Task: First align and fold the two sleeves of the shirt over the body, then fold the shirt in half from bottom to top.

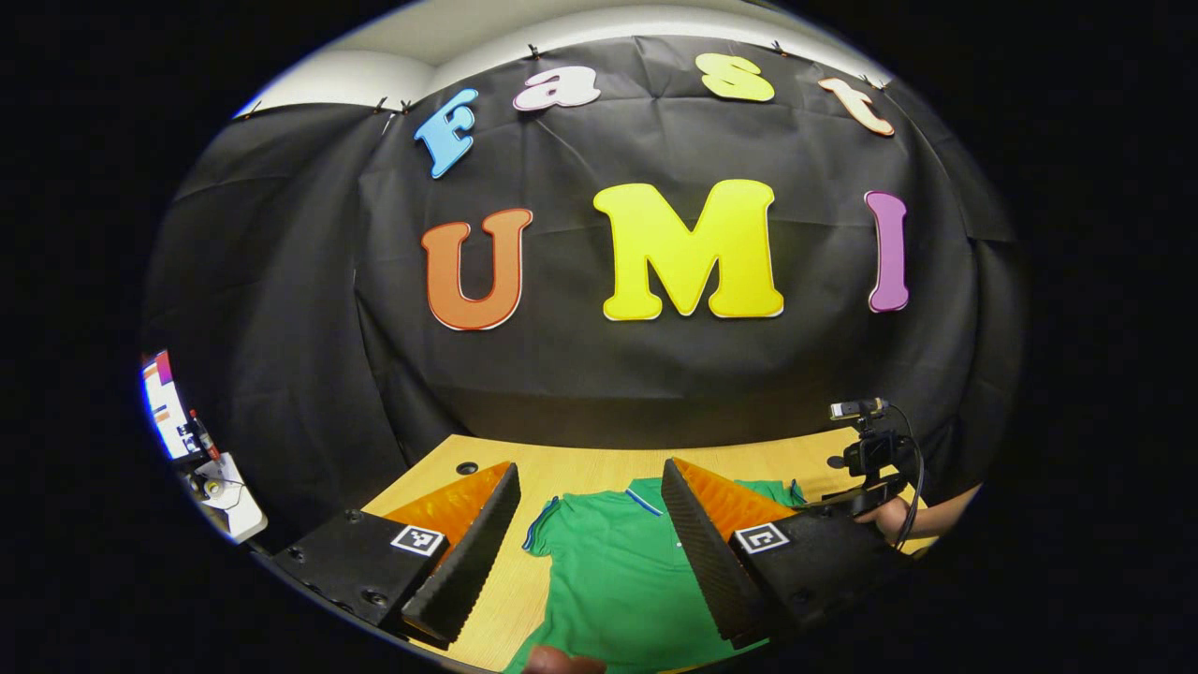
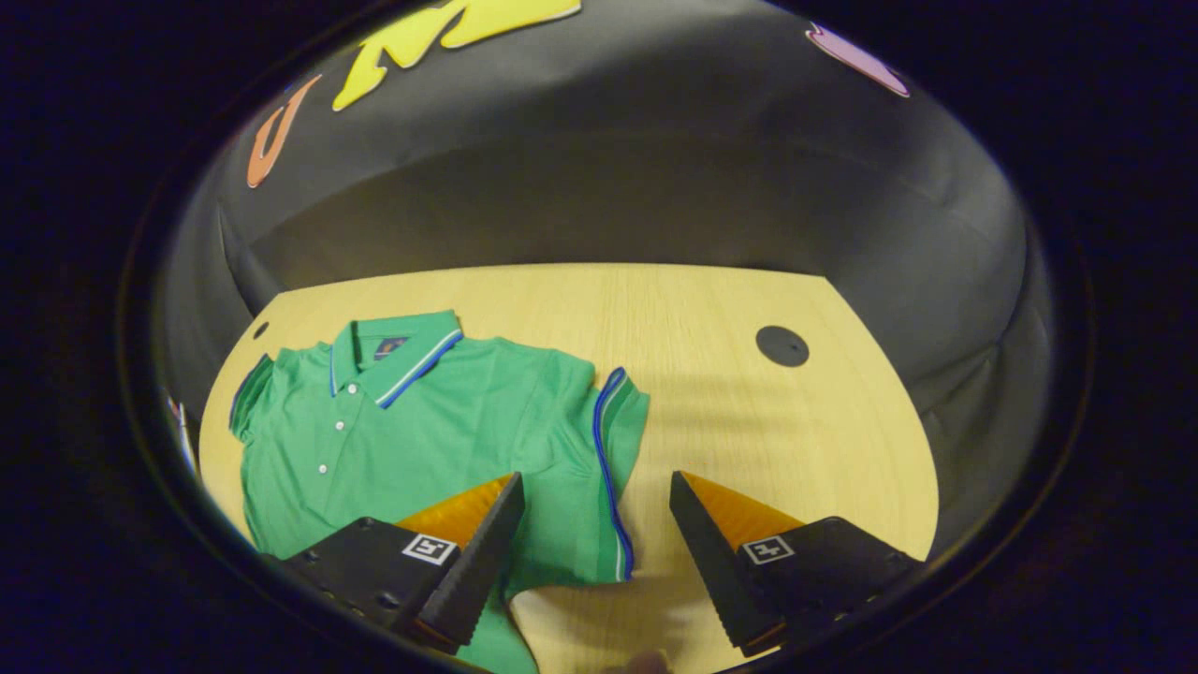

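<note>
A green polo shirt (image 2: 421, 431) with blue-and-white trim lies flat on the wooden table (image 2: 749, 421), collar toward the far wall. Its right sleeve (image 2: 613, 468) spreads out sideways with a blue-edged cuff. My right gripper (image 2: 594, 534) stands open above that sleeve, which lies between the fingers in the view. In the left gripper view the shirt (image 1: 618, 580) lies under my left gripper (image 1: 590, 524), which is open and raised over the collar area. The left sleeve (image 1: 543, 529) shows beside the left finger. The other gripper (image 1: 866, 459) and the hand holding it appear at the right.
A round black hole (image 2: 782, 345) sits in the table right of the shirt, and a smaller one (image 2: 260, 329) at the far left corner. The black cloth wall closes the table's far side. A screen and small items (image 1: 201, 449) stand off the table's left.
</note>
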